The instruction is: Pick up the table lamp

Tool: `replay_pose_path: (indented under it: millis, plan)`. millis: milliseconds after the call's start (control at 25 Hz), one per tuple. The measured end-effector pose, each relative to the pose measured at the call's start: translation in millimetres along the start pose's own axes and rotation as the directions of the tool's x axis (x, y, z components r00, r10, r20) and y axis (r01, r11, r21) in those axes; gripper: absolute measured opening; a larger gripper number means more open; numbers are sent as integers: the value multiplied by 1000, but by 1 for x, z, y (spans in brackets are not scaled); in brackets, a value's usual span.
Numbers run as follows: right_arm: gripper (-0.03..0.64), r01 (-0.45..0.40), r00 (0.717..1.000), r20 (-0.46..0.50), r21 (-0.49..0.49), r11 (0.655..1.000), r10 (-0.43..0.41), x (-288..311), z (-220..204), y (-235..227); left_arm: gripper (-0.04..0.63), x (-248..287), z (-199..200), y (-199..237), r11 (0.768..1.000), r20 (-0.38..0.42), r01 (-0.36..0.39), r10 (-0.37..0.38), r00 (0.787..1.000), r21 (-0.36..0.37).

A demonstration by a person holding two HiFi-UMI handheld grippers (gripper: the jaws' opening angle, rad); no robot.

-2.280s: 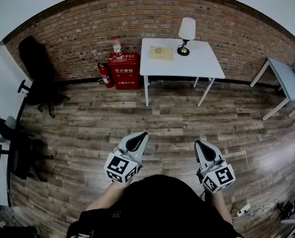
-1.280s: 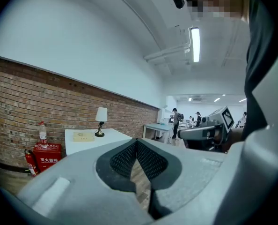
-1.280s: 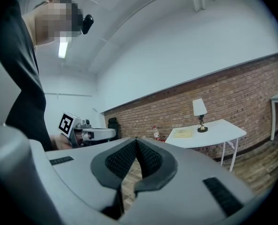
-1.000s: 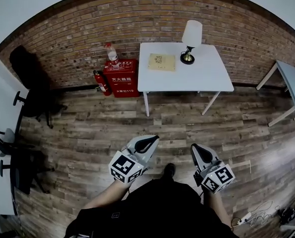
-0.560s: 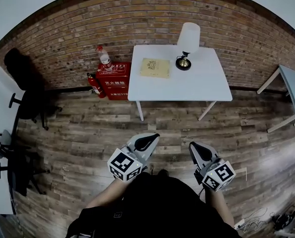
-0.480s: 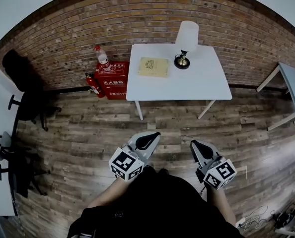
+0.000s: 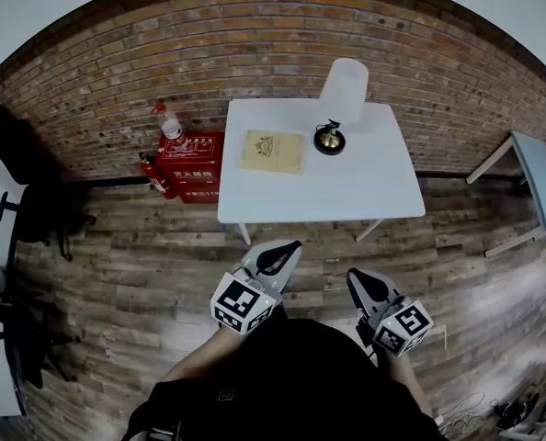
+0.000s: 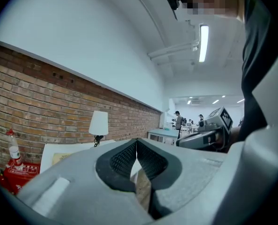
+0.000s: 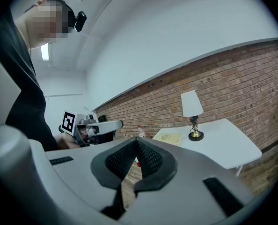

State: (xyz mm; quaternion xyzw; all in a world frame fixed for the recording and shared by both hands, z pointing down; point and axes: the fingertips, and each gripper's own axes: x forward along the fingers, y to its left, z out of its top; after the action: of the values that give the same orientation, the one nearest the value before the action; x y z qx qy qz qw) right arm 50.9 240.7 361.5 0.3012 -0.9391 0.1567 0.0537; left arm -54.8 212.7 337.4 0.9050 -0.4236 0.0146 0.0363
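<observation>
The table lamp (image 7: 343, 92), with a white shade and a round brass base, stands upright at the back of a white table (image 7: 365, 186). Both gripper views also show the lamp (image 8: 99, 123) (image 9: 191, 105), far ahead. My left gripper (image 7: 290, 246) and right gripper (image 7: 353, 278) hover over the wooden floor just short of the table's front edge. Each is shut, with nothing between its pads. From the left gripper view my left gripper (image 8: 137, 142) points level toward the table. In the right gripper view my right gripper (image 9: 137, 141) points slightly down.
A yellow booklet (image 7: 272, 152) lies on the table left of the lamp. A red fire-equipment box (image 7: 192, 157) with a bottle (image 7: 168, 123) on it stands against the brick wall, left of the table. Black chairs (image 7: 29, 205) are at far left, another table (image 7: 538, 175) at right.
The table and lamp have come nearer and lower in the head view as the person walked toward them. Both grippers moved forward with the person and stayed shut.
</observation>
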Motion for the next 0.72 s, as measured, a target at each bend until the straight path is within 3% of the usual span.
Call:
replay_pose_path:
  millis: [160, 400, 560, 720]
  plan:
    - [12, 21, 1000, -12, 0, 1000, -21, 45, 29, -42, 8, 49, 17, 53, 1000, 31, 31, -31, 999, 4]
    - [12, 27, 999, 46, 15, 1000, -28, 122, 83, -92, 8, 104, 27, 130, 996, -6, 74, -74, 997, 49]
    - [12, 41, 996, 80, -21, 999, -40, 160, 93, -125, 8, 131, 23, 165, 994, -27, 100, -99, 995, 34]
    - [12, 46, 998, 39, 47, 998, -47, 185, 94, -140, 8, 162, 14, 197, 996, -68, 83, -80, 994, 41]
